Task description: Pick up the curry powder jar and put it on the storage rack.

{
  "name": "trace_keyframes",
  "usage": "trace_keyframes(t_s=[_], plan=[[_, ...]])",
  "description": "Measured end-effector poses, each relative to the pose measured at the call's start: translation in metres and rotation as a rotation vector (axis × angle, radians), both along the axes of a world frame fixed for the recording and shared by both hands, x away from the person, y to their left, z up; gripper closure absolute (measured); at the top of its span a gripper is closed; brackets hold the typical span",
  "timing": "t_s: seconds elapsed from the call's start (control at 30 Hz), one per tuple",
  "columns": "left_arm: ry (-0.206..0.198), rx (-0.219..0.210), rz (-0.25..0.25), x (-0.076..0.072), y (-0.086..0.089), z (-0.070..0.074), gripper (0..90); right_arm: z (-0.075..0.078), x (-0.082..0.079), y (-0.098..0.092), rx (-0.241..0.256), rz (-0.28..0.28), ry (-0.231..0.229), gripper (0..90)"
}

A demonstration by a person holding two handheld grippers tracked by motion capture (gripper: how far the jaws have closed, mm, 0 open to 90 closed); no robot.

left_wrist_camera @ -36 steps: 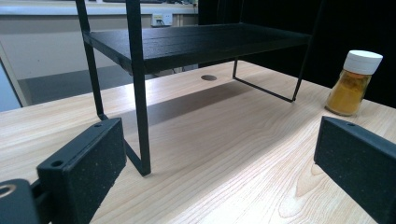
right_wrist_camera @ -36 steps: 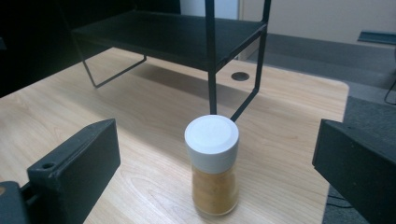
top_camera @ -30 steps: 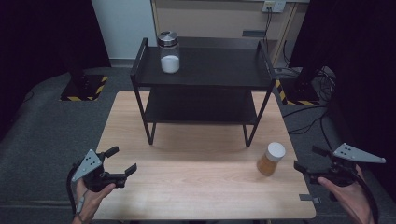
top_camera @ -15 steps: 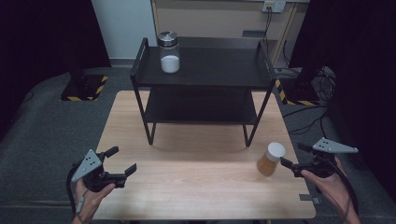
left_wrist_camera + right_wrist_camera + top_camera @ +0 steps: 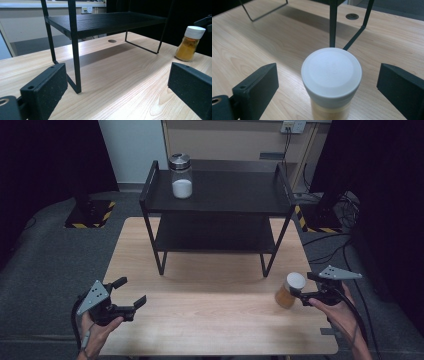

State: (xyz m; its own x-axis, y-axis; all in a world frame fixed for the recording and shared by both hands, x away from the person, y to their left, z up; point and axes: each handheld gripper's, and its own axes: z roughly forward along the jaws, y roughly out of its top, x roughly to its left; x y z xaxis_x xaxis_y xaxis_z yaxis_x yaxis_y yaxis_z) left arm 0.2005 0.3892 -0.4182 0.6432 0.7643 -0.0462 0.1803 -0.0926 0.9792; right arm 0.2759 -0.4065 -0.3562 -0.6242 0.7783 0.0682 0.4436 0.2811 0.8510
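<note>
Table [image 5: 210,320] is taken as the landmark, with one black two-tier rack [image 5: 215,195] stood on its far half. One glass jar [image 5: 181,176] of white powder with a metal lid is seen on the rack's top tier, at its left end. One spice jar [image 5: 289,290], white cap over orange-yellow contents, is stood upright on the table near its right edge, in front of the rack's front-right leg. Two grippers are counted. The right gripper [image 5: 304,292] is held at the spice jar from the right side, jaws spread wide; in the right gripper view the cap [image 5: 331,73] is framed between both jaws with clear gaps either side, so nothing is gripped yet. The left gripper [image 5: 131,292] is held over the table's near-left corner, jaws also wide apart and empty, well apart from both jars. Risks, as judged: the jar looks tall and narrow, so it could be tipped or skidded if one jaw lands first; a grip taken on the smooth cap alone could slip; the rack leg just behind the jar could be struck if the push is carried too far forward.
</note>
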Motion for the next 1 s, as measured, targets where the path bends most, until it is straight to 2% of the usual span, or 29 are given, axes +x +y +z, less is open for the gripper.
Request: trace_keyframes(t_s=[0.27,0.47,0.53,0.6,0.8,1.0], plan=[[0.000,0.001,-0.001,0.000,0.000,0.000,1.3,-0.008,0.010,0.010,-0.029,0.011,0.014,9.3],[-0.001,0.002,0.001,0.000,0.000,0.000,1.3,-0.013,0.012,0.015,-0.059,0.007,0.006,24.2],[-0.002,0.003,0.001,0.000,0.000,0.000,1.3,-0.015,0.012,0.018,-0.084,0.004,-0.002,30.6],[-0.002,0.002,0.002,-0.001,0.000,0.000,1.2,-0.016,0.009,0.020,-0.101,-0.003,-0.024,33.5],[-0.002,0.004,0.002,0.000,0.000,0.000,1.3,-0.016,0.006,0.023,-0.102,-0.018,-0.026,33.9],[-0.001,0.004,0.004,0.000,0.001,0.000,1.2,-0.011,0.008,0.024,-0.115,-0.001,-0.016,34.0]])
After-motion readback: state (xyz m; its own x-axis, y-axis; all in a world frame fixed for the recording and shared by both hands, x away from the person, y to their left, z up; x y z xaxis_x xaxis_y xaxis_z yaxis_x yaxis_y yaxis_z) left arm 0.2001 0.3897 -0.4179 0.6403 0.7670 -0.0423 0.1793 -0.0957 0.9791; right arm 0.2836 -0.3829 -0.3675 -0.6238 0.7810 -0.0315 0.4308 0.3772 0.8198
